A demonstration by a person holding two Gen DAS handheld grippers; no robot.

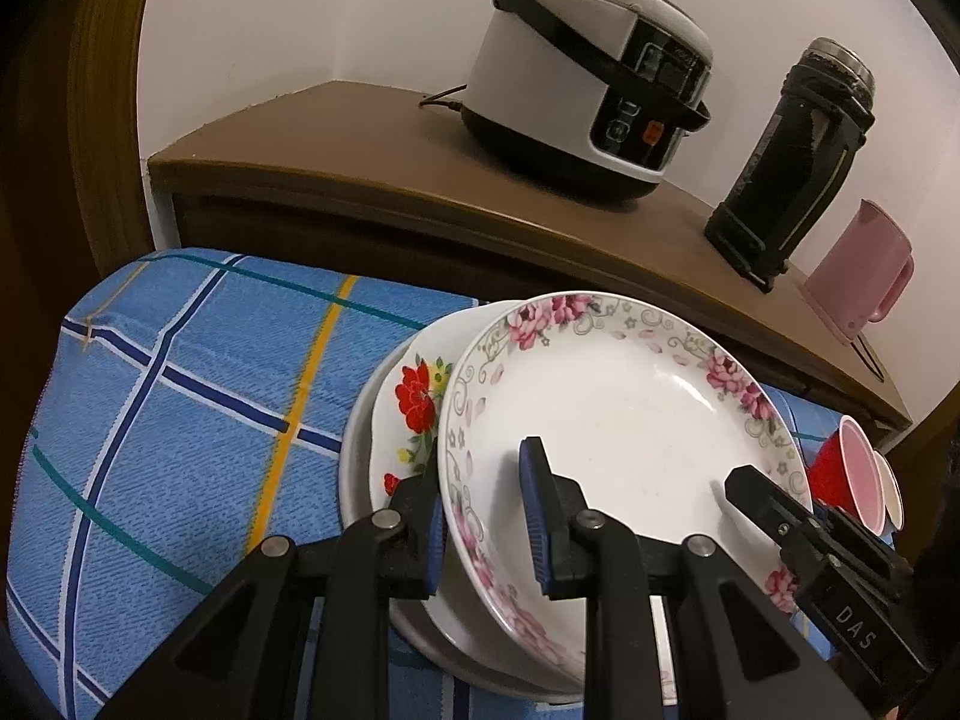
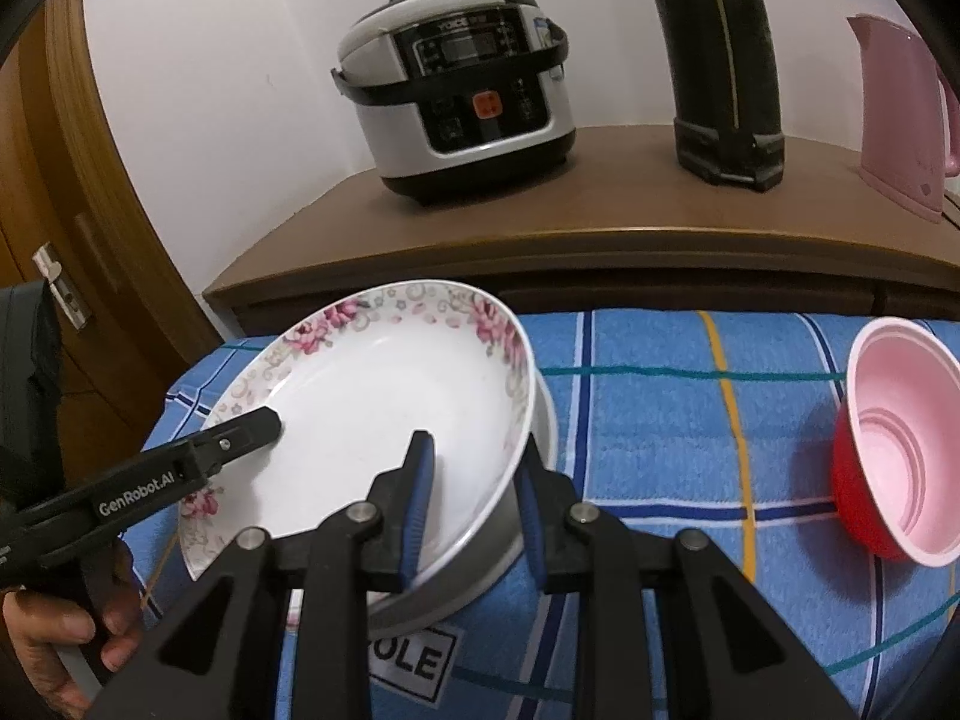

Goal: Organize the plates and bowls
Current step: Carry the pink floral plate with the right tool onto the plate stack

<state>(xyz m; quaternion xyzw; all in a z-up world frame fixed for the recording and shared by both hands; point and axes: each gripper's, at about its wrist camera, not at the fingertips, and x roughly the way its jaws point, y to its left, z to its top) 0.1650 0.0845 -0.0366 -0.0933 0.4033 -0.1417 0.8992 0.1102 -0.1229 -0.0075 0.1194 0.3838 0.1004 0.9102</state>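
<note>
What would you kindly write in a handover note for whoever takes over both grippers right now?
Left gripper: fingers straddle the left rim of the white pink-flowered plate, apparently gripping it.
Right gripper: fingers straddle the same plate's right rim.
The plate sits tilted atop the white red-flowered plate, which lies in a grey metal dish on the blue checked cloth.
Done: plates nearly stacked.
Left: settle the top plate; the red plastic bowl with pink inside lies on its side to the right, unsorted.
</note>
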